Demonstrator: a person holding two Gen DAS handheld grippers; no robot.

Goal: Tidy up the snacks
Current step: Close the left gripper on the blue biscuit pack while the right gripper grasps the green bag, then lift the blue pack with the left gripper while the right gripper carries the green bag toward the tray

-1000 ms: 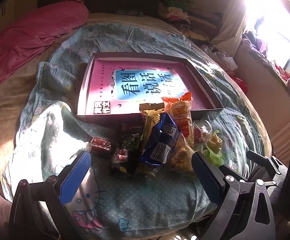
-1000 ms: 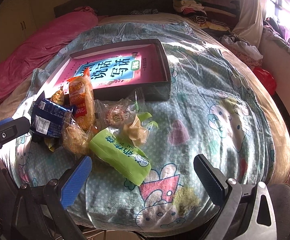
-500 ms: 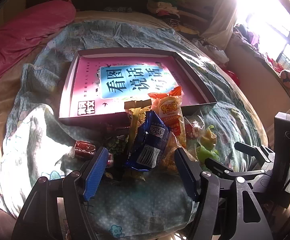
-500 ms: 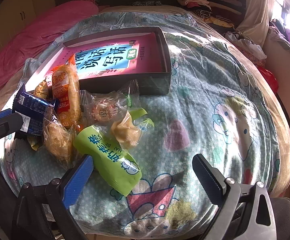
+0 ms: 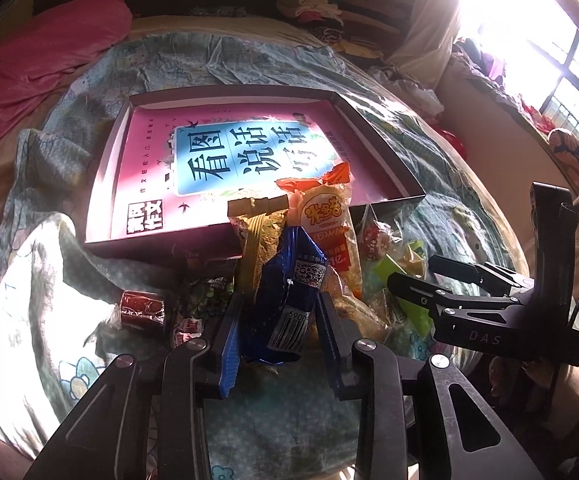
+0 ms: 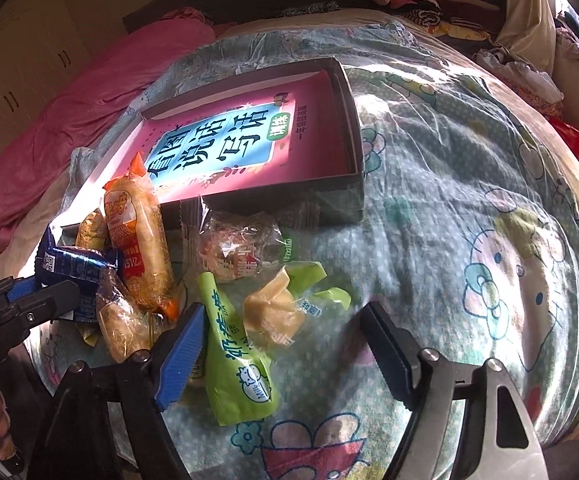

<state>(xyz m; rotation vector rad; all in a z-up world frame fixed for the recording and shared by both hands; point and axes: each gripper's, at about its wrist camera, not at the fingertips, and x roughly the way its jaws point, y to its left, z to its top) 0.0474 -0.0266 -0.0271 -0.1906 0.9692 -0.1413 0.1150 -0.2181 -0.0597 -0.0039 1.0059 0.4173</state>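
- Left wrist view: the left gripper, jaws just narrowed, is seen pinching the blue packet; neighbouring snacks risk being dragged along.
- The right gripper, jaws closing yet still apart, straddles the green pouch; slippery film could be lost.

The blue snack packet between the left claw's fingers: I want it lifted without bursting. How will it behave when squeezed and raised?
The blue snack packet is crinkled foil, so it will probably crumple rather than resist. It looks puffy and light, so it should lift easily. The glossy film may slip between the left claw fingers, and neighbours leaning on it, such as the orange-topped packet, may shift.
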